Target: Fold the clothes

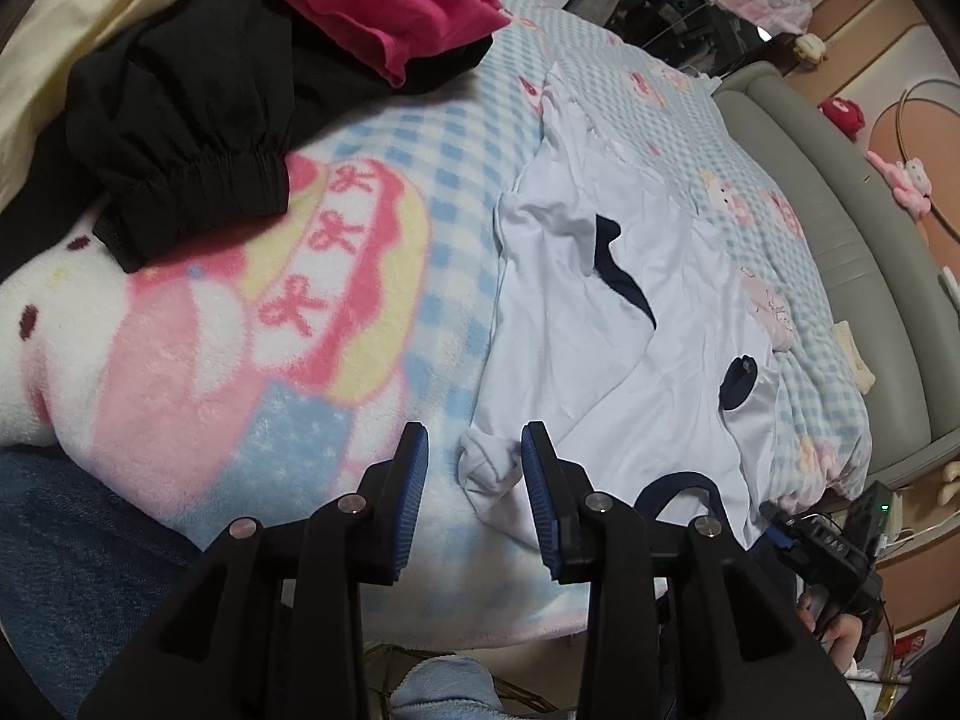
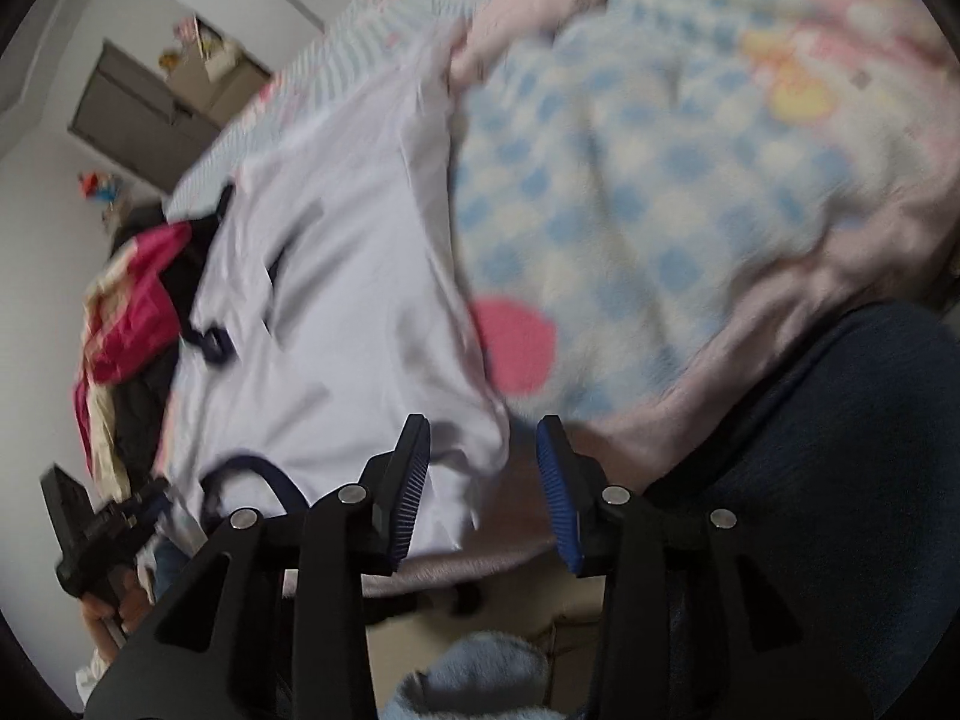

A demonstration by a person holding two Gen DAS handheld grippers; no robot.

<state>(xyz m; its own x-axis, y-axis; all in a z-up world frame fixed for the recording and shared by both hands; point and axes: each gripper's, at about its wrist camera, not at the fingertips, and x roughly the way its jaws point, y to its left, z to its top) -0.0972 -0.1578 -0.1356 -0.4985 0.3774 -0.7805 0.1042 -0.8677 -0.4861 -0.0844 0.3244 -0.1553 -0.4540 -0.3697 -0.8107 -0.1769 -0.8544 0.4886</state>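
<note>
White shirt [image 1: 606, 324]: spread on bed's checked blanket [image 1: 384, 324], crumpled.
Left gripper [image 1: 474, 468]: jaws part-open, empty, astride a corner.
Right gripper [image 2: 483, 480]: jaws part-open, empty.
Tip: pinch both hem corners evenly.

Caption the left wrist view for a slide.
Left tool open at the corner of a white shirt spread on a checked blanket, beside black trousers.
</note>
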